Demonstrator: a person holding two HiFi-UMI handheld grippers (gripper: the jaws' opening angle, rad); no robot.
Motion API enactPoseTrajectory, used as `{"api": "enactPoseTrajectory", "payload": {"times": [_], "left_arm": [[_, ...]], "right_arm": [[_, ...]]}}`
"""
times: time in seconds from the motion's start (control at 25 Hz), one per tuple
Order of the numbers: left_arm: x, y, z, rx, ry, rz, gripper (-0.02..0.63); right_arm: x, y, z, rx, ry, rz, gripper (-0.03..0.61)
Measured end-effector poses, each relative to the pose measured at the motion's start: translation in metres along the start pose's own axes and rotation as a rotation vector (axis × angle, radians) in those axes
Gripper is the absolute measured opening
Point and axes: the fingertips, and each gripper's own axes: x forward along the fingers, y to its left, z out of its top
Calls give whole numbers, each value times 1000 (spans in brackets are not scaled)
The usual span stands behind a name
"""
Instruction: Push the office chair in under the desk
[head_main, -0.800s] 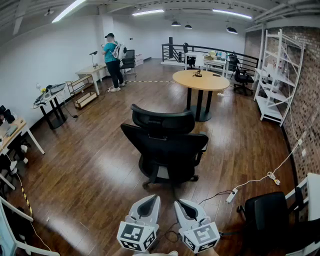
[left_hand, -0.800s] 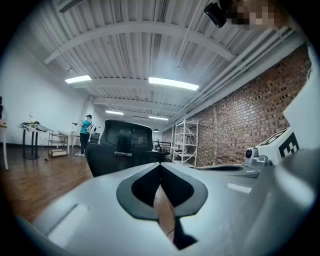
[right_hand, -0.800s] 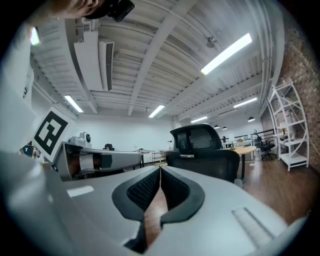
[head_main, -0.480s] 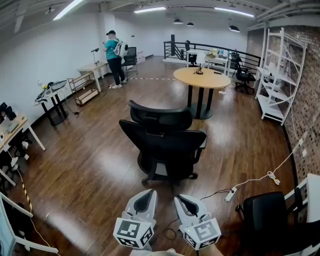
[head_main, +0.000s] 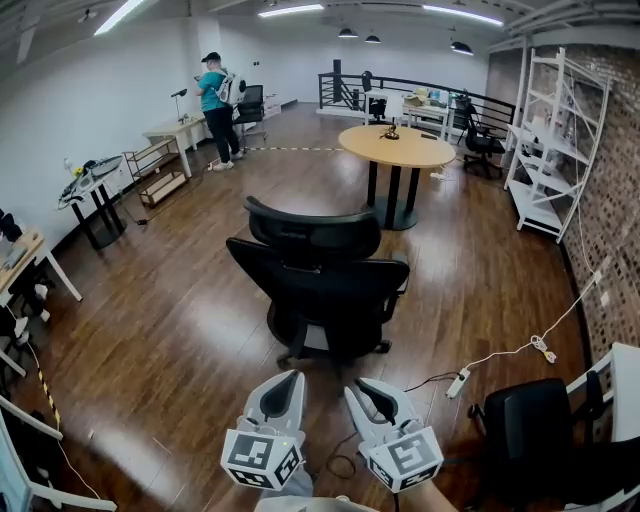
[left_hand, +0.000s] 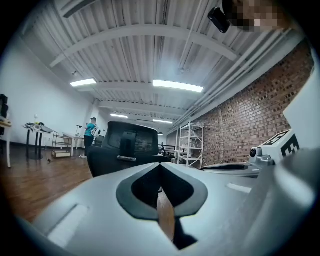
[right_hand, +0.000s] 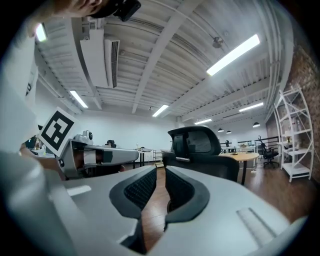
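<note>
Facing: office chair at twelve o'clock, seemingly equidistant
Left gripper: jaws together, empty
Right gripper: narrow gap, empty

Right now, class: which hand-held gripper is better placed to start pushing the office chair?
Left, marginally. The left hand-held gripper points nearer the office chair's backrest centre, jaws shut; the right hand-held gripper sits further off-centre, jaws slightly apart. Neither touches it.
</note>
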Motion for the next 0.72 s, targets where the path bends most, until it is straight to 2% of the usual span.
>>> {"api": "enactPoseTrajectory", "payload": {"times": [0.16, 0.36, 0.72], "left_arm": [[23, 25, 1, 0, 0, -19, 20], [53, 70, 14, 44, 5, -35, 25], [113, 153, 28, 196, 73, -53, 96]], "right_arm": [[25, -13, 1, -15, 8, -19, 41], [64, -33, 6, -84, 38, -30, 72], [117, -92, 12, -214, 131, -81, 133]]}}
